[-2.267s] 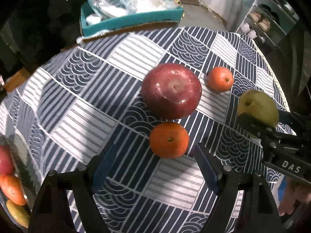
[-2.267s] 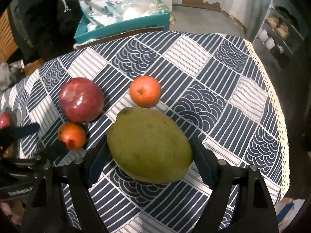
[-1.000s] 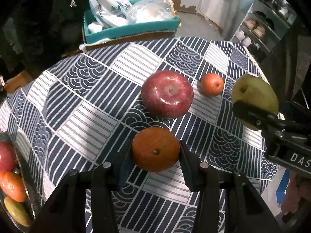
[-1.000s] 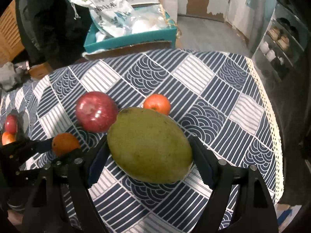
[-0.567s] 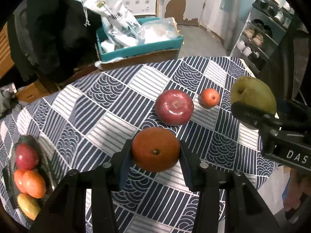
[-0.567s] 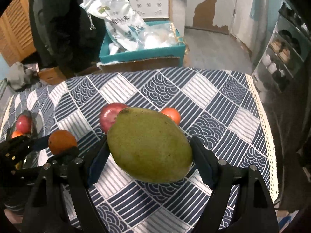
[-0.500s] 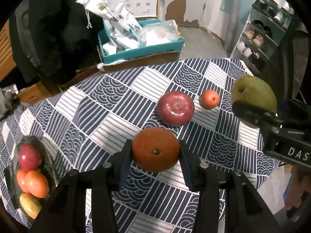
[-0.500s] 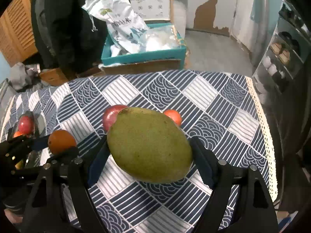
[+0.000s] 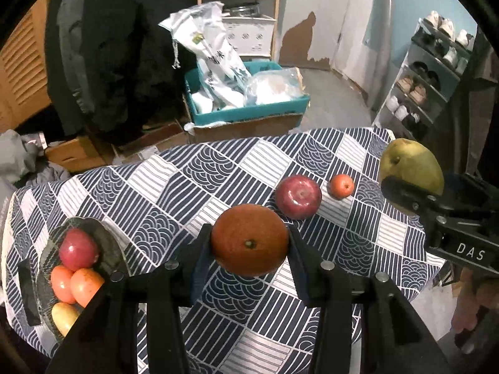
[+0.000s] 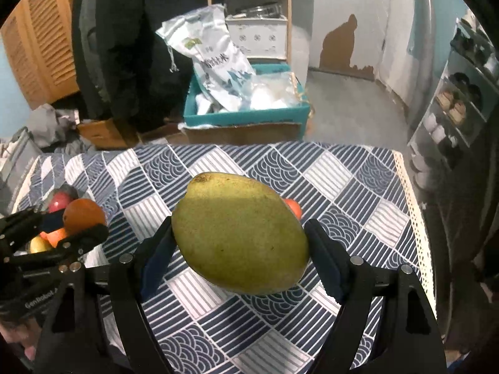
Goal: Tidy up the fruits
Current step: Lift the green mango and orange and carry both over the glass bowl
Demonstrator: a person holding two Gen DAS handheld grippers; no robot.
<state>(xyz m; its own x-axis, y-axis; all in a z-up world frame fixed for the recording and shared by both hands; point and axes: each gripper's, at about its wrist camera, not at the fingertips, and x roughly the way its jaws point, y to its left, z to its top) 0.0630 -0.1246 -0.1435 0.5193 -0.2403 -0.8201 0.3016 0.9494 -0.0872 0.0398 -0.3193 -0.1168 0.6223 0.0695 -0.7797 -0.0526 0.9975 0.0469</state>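
Over the blue patterned tablecloth [image 9: 162, 187] we squeeze an orange [image 9: 249, 239] in our left gripper [image 9: 248, 257] and a green mango [image 10: 240, 233] in our right gripper [image 10: 240, 251], lifted up so we can carry both to the fruit bowl [image 9: 50, 240].

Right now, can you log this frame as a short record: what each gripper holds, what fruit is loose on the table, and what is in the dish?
left gripper: shut on orange
right gripper: shut on mango
loose on tablecloth: red apple, small orange
dish: one red fruit, two orange ones, one yellow one
both held fruits: clear of the tablecloth
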